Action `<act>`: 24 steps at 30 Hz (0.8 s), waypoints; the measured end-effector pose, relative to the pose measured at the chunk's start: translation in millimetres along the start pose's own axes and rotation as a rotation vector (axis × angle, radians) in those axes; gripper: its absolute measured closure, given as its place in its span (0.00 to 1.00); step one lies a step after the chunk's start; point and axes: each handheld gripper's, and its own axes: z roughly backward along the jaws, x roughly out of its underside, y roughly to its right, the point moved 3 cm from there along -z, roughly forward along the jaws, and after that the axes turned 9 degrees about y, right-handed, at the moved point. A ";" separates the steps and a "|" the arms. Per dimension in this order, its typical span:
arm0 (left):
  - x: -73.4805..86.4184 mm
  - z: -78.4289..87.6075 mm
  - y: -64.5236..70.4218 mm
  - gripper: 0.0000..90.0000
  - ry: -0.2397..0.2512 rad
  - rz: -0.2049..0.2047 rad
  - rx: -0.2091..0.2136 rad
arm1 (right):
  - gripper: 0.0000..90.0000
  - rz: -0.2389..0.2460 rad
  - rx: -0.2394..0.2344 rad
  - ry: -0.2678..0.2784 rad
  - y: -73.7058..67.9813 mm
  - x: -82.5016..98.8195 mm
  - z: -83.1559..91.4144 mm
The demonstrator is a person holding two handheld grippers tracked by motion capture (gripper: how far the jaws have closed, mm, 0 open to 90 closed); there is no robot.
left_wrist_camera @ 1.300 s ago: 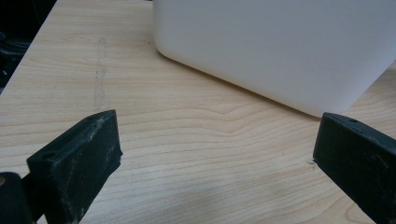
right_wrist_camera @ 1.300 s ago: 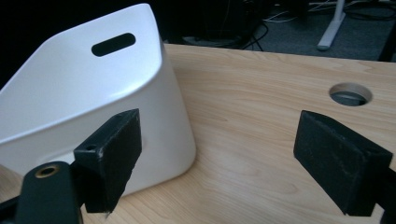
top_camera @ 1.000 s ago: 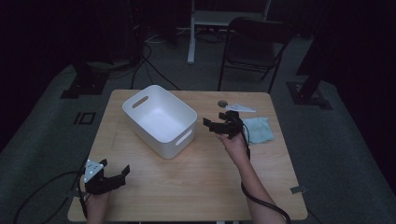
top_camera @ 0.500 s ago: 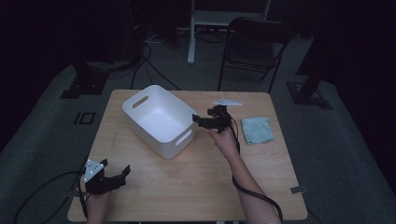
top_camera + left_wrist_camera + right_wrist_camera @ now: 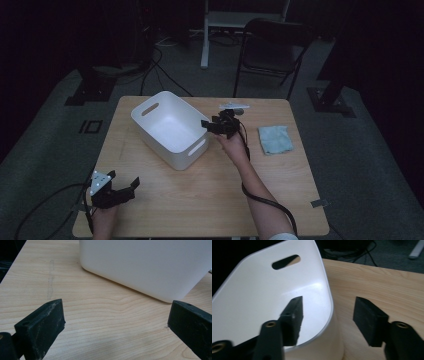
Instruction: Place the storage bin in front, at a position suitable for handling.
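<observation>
My right gripper [image 5: 328,315] straddles the white bin [image 5: 262,305] rim, jaws half-open and closing, not yet pinching; next I squeeze the wall firmly. Left gripper [image 5: 120,190] rests wide open

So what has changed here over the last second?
The right gripper moved left from near the blue cloth to the white bin. Its jaws have just been closing and now straddle the bin's rim without pressing it. The left gripper, bin and cloth stayed put.
</observation>
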 end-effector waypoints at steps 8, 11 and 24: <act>-0.3 0.5 0.0 0.01 0.002 0.000 0.002 | 0.61 0.067 0.038 -0.035 -2.4 -2.2 -10.9; -0.3 0.4 0.4 0.01 0.001 -0.001 0.006 | 0.65 0.074 0.045 -0.047 -2.7 -2.2 -14.8; -0.3 0.2 2.2 0.01 0.007 0.001 0.015 | 0.87 0.089 0.056 -0.094 -4.9 -0.9 -26.3</act>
